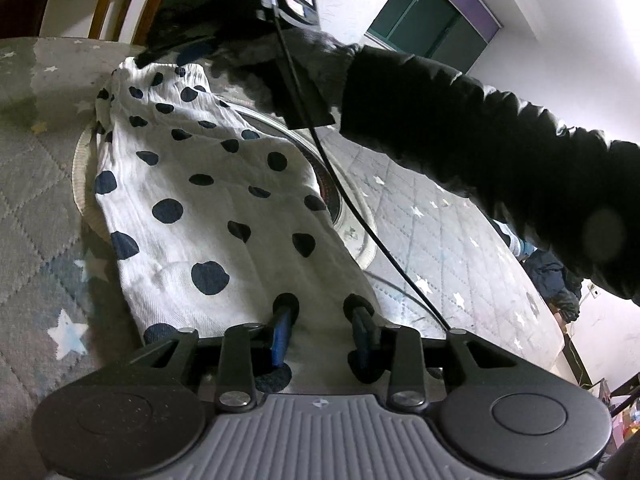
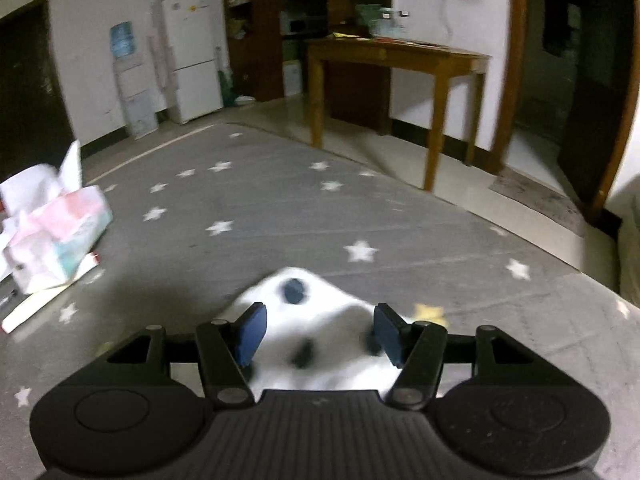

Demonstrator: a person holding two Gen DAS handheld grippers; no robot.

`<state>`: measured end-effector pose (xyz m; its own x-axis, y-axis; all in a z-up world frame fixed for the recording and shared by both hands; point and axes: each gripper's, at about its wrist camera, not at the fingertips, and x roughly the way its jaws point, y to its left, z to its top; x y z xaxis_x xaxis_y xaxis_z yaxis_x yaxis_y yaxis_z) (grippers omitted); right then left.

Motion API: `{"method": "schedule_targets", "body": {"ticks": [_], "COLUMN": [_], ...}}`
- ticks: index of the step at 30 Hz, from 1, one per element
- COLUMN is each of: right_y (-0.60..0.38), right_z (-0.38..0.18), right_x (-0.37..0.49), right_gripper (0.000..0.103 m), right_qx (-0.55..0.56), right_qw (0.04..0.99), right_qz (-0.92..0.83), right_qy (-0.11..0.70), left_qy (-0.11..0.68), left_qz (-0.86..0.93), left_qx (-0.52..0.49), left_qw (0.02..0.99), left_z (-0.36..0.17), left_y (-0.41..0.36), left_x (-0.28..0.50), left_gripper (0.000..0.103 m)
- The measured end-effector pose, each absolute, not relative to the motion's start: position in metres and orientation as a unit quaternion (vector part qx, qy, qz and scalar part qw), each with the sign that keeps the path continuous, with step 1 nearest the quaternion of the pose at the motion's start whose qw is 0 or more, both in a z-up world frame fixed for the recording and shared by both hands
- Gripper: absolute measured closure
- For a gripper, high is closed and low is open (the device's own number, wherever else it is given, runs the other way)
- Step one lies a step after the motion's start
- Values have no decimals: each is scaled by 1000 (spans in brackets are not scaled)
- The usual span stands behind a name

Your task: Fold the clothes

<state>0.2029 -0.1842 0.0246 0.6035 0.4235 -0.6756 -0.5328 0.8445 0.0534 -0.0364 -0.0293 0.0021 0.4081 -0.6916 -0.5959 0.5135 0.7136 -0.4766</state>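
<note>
Right up close in the left wrist view, the left gripper (image 1: 322, 306) has its two blue fingers (image 1: 282, 328) a little way apart, with their tips pressed down on the near end of the spotted cloth (image 1: 200, 184). You cannot tell if any cloth is pinched between them. The cloth is white with big dark blue dots. It lies stretched out on the grey star mat (image 1: 36, 240), running away from the gripper. A cream garment (image 1: 82, 184) pokes out from under the cloth's left edge.

At the far end of the cloth, a black sleeve (image 1: 460, 120) comes in from the right, bent over that end. The hand itself is hidden. A black cable (image 1: 348, 196) runs along the right side of the cloth, back towards the gripper.

In the blurry right wrist view, the right gripper (image 2: 318, 330) is spread wide, with its blue pads (image 2: 252, 332) on either side of a raised bit of the cloth (image 2: 320, 344). The pads do not clamp it. Left of the cloth, well apart, a tissue pack (image 2: 56, 240) sits on the mat (image 2: 280, 216). Beyond the cloth, past the mat's edge, stand a wooden table (image 2: 400, 60) and a white fridge (image 2: 192, 52). No writing can be read anywhere.
</note>
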Motion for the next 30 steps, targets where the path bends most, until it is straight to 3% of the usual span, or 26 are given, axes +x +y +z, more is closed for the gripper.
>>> {"method": "schedule_targets", "body": {"ticks": [15, 18, 21, 23, 30], "right_y": [-216, -215, -215, -214, -218], "right_z": [0, 0, 2, 3, 19], "right_x": [227, 227, 227, 225, 211], "right_gripper": [29, 36, 57, 78, 86], "right_qx": [-52, -50, -44, -37, -36], "right_qw": [897, 895, 890, 885, 886], "right_qz": [248, 259, 275, 289, 303], "right_qy": [363, 361, 361, 364, 348], "left_qy": [398, 400, 403, 404, 407], "left_qz": [-342, -335, -330, -328, -322], "left_qx": [-112, -114, -116, -118, -115], "left_qw": [844, 845, 846, 846, 847], "left_z": [18, 18, 18, 19, 21], "left_y": [-17, -14, -12, -12, -12], "left_x": [-42, -43, -43, -43, -47], "left_gripper": [59, 59, 59, 59, 59]}}
